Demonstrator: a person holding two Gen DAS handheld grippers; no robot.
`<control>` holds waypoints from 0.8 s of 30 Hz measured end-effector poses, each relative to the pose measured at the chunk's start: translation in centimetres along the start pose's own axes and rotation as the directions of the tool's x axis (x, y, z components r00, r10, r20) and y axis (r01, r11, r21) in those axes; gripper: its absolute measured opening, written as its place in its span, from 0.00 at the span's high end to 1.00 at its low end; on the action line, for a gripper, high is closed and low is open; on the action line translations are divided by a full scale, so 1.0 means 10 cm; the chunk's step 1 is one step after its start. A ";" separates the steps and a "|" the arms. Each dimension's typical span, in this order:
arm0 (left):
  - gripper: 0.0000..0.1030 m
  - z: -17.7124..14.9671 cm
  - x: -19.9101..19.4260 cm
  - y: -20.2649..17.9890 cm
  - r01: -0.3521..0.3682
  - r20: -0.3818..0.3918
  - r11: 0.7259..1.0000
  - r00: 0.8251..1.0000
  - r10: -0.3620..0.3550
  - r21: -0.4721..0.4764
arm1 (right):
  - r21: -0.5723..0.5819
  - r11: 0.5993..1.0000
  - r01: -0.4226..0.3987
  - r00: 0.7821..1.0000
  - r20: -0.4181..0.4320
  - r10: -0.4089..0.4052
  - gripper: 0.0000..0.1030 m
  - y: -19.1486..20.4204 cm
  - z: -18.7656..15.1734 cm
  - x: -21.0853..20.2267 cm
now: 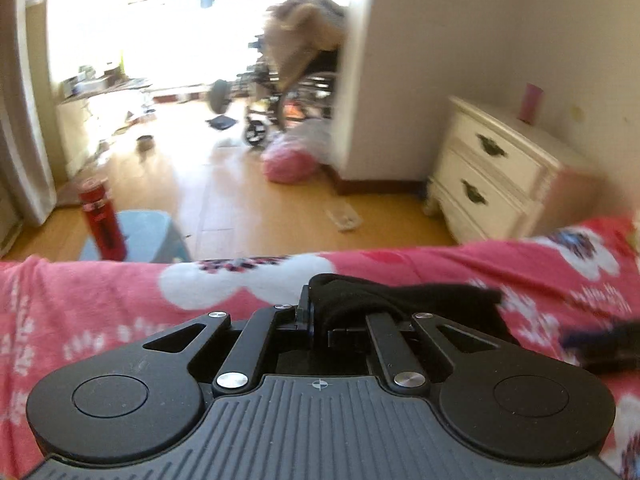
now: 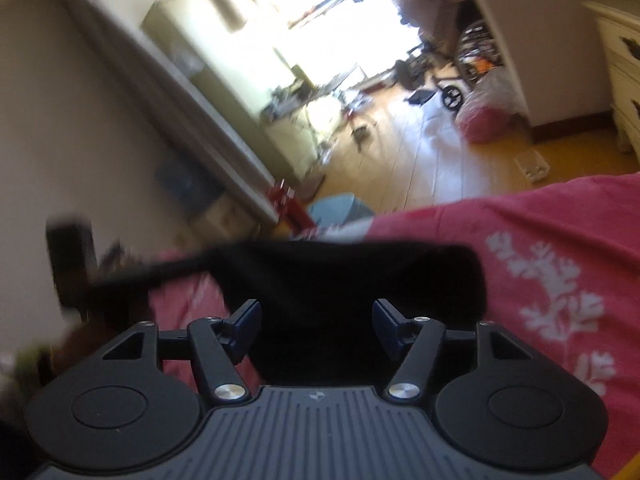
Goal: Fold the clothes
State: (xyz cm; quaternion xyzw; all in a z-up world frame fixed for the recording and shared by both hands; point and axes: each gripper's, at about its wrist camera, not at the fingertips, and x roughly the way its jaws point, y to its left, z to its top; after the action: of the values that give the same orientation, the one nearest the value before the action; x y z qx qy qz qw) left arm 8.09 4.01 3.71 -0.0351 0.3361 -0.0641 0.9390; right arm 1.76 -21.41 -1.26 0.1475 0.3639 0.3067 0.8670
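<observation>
Left gripper (image 1: 320, 320) closed tight on a bunched edge of the black garment (image 1: 404, 300); cloth pinched between the two fingers and trailing off to the right over the pink bedspread (image 1: 100, 312). Right gripper (image 2: 316, 324) wide open, holding nothing, jaws standing on either side of the same dark cloth (image 2: 352, 276) without pressing it.

Garment lying low on the bed, near its front edge, stretched between both grippers. Long axis running roughly left to right across the bed. From the left gripper, free part goes to the right; from the right gripper, cloth sits directly ahead and under the fingers, with a thin dark strip (image 2: 160, 272) leading away to the left, probably toward the pinched end, though too blurred to be sure.

Both views smeared by motion, so shape of the garment and number of layers not possible to tell.

Right side nearer to the loose broad part; left side already fixed on the end. Coming move depends on closing over that broad part while keeping the cloth taut along its length.
</observation>
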 end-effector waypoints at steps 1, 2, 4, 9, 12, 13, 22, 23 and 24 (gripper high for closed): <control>0.97 0.02 0.02 0.06 -0.013 -0.006 0.999 1.000 0.013 -0.029 | -0.037 0.999 0.008 1.000 -0.022 -0.009 0.31 0.07 -0.04 0.05; 0.97 0.03 0.03 0.10 -0.027 -0.010 0.998 1.000 0.027 -0.051 | -0.074 0.997 0.015 0.999 -0.044 -0.019 0.31 0.13 -0.07 0.10; 0.97 0.03 0.03 0.16 -0.052 -0.011 0.996 0.999 0.052 -0.065 | -0.147 0.989 0.027 0.995 -0.087 -0.041 0.31 0.27 -0.14 0.20; 0.97 -0.02 0.01 0.16 -0.064 -0.003 0.996 0.998 0.064 -0.057 | -0.390 0.915 0.103 0.978 -0.129 -0.165 0.33 0.62 -0.39 0.59; 0.97 -0.03 -0.01 0.16 -0.059 0.003 0.996 0.998 0.059 -0.063 | -0.467 0.874 0.137 0.960 -0.155 -0.233 0.69 0.69 -0.54 0.75; 0.97 -0.03 -0.03 0.17 -0.057 0.005 0.996 0.998 0.057 -0.071 | -0.485 0.863 0.146 0.954 -0.160 -0.251 0.80 0.70 -0.59 0.79; 0.97 -0.03 -0.30 0.37 -0.033 -0.053 0.994 0.998 0.027 -0.107 | -0.397 0.917 -0.027 0.971 -0.227 -0.069 0.86 0.64 -0.63 0.23; 0.97 -0.05 -0.33 0.39 -0.029 -0.070 0.994 0.997 0.022 -0.107 | -0.390 0.919 -0.066 0.968 -0.249 -0.036 0.86 0.63 -0.64 0.16; 0.97 -0.08 -0.37 0.40 -0.026 -0.086 0.994 0.996 0.016 -0.107 | -0.387 0.918 -0.090 0.962 -0.274 -0.021 0.86 0.62 -0.67 0.10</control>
State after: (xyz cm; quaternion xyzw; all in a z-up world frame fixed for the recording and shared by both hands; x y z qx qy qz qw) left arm 5.18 8.51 4.98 -0.0795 0.3793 -0.0373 0.9211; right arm -5.20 -15.76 -3.46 -0.0679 0.4075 0.4064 0.8150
